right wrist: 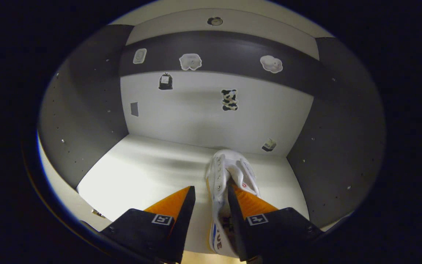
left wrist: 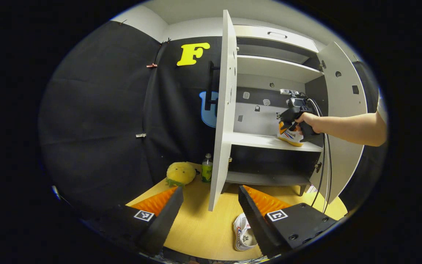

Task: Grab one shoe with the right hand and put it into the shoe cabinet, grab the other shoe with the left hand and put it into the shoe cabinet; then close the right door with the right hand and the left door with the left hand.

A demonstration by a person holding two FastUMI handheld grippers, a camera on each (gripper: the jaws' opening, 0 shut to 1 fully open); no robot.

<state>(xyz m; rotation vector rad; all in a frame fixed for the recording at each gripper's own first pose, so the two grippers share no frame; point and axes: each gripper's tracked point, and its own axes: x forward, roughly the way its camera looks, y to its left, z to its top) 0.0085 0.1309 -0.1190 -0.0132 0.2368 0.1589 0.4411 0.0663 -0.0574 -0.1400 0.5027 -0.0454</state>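
Right gripper (right wrist: 211, 205) fingers spread around the shelved shoe (right wrist: 229, 176); left gripper (left wrist: 211, 205) open above the floor shoe (left wrist: 242, 234) at five o'clock: light, floppy; pinch its collar.

Left claw (left wrist: 211, 211): two wedge-shaped fingers with ribbed inner pads, each on a dark block that bears a square black-and-white marker; screw holes dot the right block. Right claw (right wrist: 211, 205) is built alike, with a square marker on each block. From the left gripper view its dark body carries a camera on top, black cables hang below it, and the arm (left wrist: 346, 128) is bare below a short pale sleeve (left wrist: 381, 106).
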